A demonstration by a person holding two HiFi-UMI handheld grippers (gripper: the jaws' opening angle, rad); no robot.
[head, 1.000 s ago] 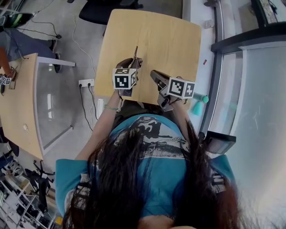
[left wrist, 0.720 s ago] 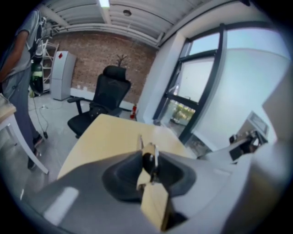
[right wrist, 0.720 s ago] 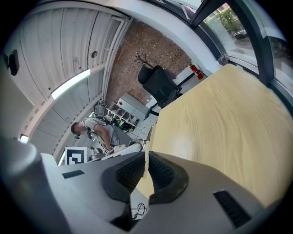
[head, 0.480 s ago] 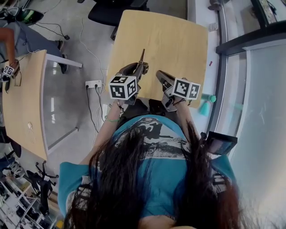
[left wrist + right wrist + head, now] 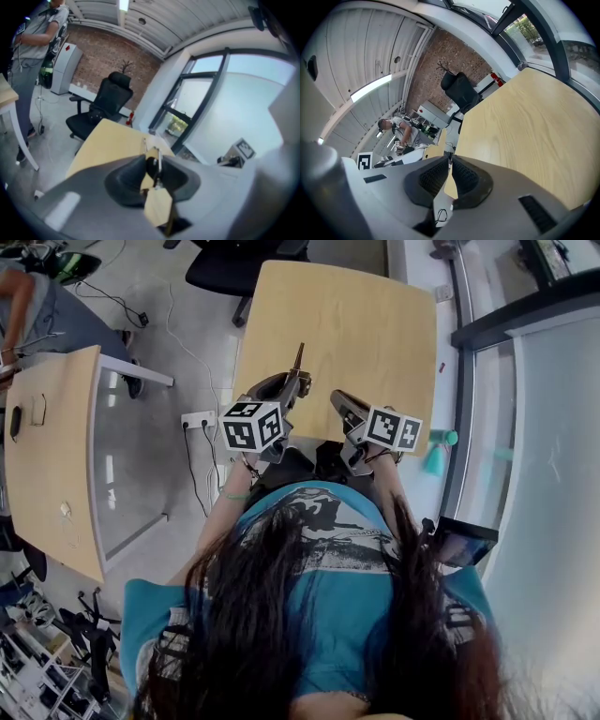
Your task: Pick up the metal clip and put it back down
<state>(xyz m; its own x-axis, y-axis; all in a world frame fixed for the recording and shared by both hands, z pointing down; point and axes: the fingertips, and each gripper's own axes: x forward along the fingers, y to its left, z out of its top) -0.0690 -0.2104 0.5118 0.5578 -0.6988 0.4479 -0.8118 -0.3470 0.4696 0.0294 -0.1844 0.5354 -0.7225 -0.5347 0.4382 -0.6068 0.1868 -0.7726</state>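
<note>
Clamping the metal clip (image 5: pixel 298 357) between its pads, my left gripper (image 5: pixel 292 382) hangs mid-frame over the wooden table (image 5: pixel 366 324), clip poking past the tips. My right gripper (image 5: pixel 450 168) is clenched, empty.

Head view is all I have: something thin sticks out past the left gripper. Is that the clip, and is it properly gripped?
Observer: Yes. The left gripper view shows the left gripper with its jaws shut on the clip.
Operator: Is the right gripper holding anything?
Observer: No. Its own view shows the right gripper with its jaws together and nothing between them.
</note>
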